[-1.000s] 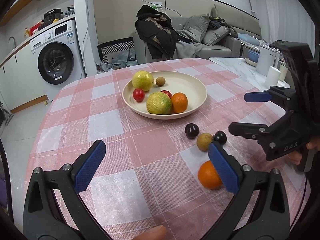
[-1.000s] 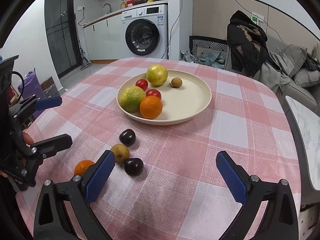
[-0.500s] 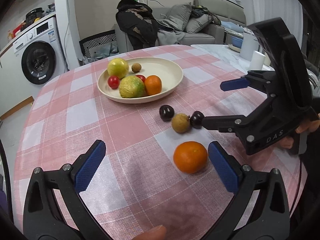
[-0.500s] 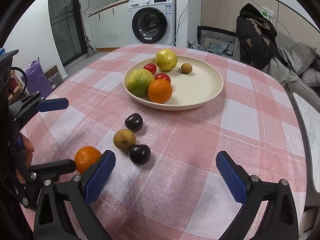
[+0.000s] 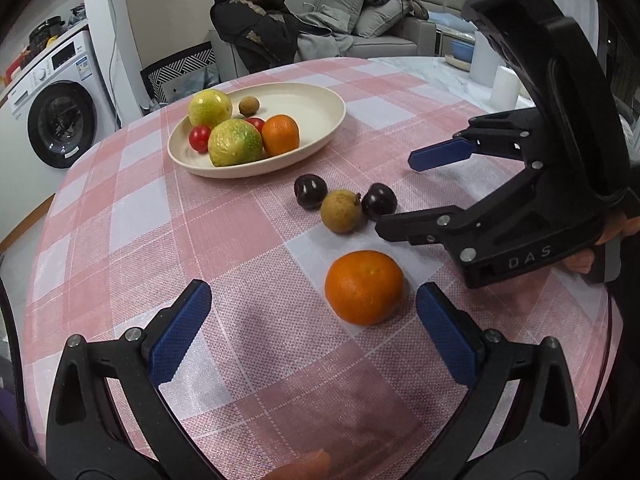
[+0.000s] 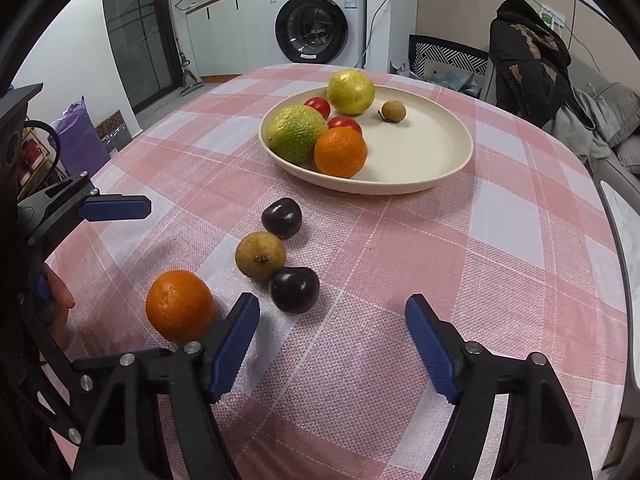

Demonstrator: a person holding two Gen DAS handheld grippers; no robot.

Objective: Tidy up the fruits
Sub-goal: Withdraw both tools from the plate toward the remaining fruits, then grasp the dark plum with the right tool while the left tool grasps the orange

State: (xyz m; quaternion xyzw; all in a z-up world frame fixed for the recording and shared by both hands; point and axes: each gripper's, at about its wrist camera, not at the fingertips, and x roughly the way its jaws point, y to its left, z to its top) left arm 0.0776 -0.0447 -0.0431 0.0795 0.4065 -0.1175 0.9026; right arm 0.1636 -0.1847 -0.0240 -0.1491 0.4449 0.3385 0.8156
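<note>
On the cloth, the orange point(image 5: 363, 287) now sits closer to the left gripper point(image 5: 316, 332), whose jaws are spread wide around nothing. The right gripper point(image 6: 332, 340) has just been closing a bit, jaws spread with nothing between, near the plum point(image 6: 294, 289).

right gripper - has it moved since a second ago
Yes. The right gripper has come closer to the near dark plum on the checked cloth, and its jaws have just been closing, with nothing between them yet.

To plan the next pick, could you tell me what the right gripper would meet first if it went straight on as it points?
Probably the nearer dark plum, just ahead of the right gripper and left of centre between its open jaws.
</note>
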